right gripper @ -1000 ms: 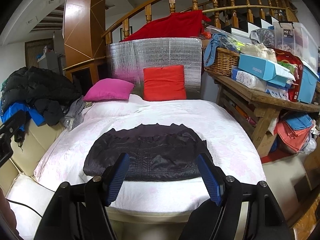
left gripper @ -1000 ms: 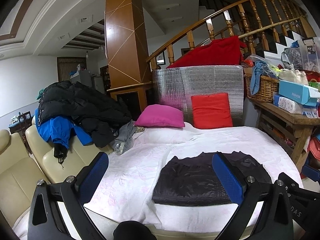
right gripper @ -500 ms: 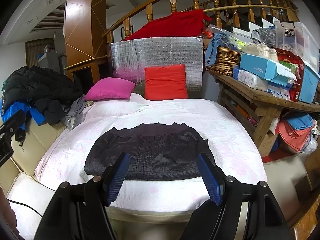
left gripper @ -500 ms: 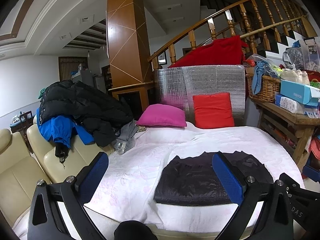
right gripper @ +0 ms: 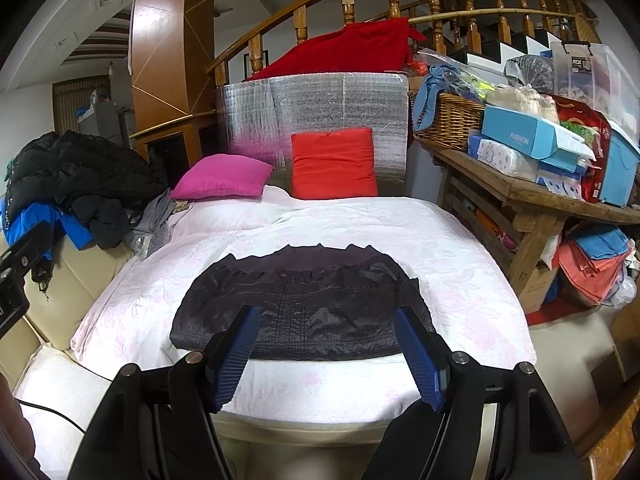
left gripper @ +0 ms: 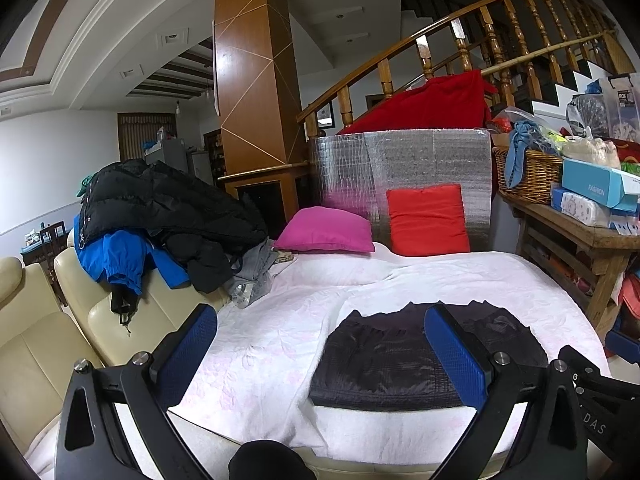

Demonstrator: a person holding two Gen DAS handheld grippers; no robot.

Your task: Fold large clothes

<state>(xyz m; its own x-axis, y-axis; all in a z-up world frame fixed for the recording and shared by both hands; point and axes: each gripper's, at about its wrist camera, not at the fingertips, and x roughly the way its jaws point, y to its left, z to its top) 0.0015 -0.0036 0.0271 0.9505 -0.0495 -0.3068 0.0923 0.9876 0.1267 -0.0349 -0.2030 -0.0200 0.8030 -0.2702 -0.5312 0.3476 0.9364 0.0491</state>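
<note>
The left gripper (left gripper: 320, 354) is showing a matte black frame with two angular arms, each pierced by a long teardrop slot. Blue ribbed pads (left gripper: 454, 354) are lining the inner faces of its fingers. Round silver screws (left gripper: 140, 359) are sitting just behind the pads on both arms, and white letters "DAS" are showing on the black body outside the right-hand finger. The right gripper (right gripper: 328, 354) is wearing the same black frame, blue textured pads (right gripper: 236, 354) and silver screws (right gripper: 458, 357). A thin black cable (right gripper: 52, 414) is trailing out to the left of its jaws.
</note>
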